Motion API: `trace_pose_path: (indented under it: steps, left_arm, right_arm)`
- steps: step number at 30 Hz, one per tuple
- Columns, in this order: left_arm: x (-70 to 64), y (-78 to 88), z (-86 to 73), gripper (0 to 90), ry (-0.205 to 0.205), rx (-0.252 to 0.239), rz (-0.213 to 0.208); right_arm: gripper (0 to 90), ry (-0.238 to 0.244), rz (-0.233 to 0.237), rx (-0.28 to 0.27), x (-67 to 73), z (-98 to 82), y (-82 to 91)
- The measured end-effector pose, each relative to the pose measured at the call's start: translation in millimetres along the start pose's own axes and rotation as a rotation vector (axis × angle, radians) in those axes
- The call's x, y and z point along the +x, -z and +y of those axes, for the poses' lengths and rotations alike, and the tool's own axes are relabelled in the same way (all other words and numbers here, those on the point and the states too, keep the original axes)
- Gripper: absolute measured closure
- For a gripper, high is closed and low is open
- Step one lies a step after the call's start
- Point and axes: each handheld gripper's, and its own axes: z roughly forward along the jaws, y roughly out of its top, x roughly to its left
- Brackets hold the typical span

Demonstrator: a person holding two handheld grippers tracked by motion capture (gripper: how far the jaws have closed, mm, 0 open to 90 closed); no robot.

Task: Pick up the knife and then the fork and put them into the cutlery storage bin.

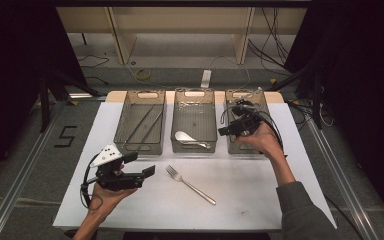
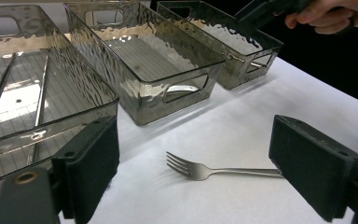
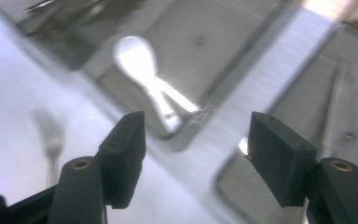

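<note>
A metal fork lies on the white table top in front of the bins, tines toward the left bin; it also shows between the left jaws and blurred at the left. A white spoon rests in the middle bin, and the right gripper view looks down on the spoon. My left gripper is held low at the front left, open and empty, jaws toward the fork. My right gripper hovers over the right bin, open with nothing between its jaws.
Three smoky clear bins stand in a row at the back. The left bin holds long thin metal sticks. The white sheet covers the table's front. A mark "5" sits on the floor at left.
</note>
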Motion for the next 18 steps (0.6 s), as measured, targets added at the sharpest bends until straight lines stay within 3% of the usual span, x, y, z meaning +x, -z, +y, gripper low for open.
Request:
trace_pose_path:
  steps: [9, 18]
  left_arm:
    - [-0.2, 0.5, -0.1, 15.4, -0.004, 0.000, 0.002]
    - [-0.1, 1.2, -0.2, 15.4, -0.003, 0.000, 0.002]
  right_arm:
    - [36.9, 0.127, 0.070, -0.001, 53.7, -13.0, 3.0]
    - [37.1, 0.211, 0.111, 0.066, 83.9, -23.7, -13.9]
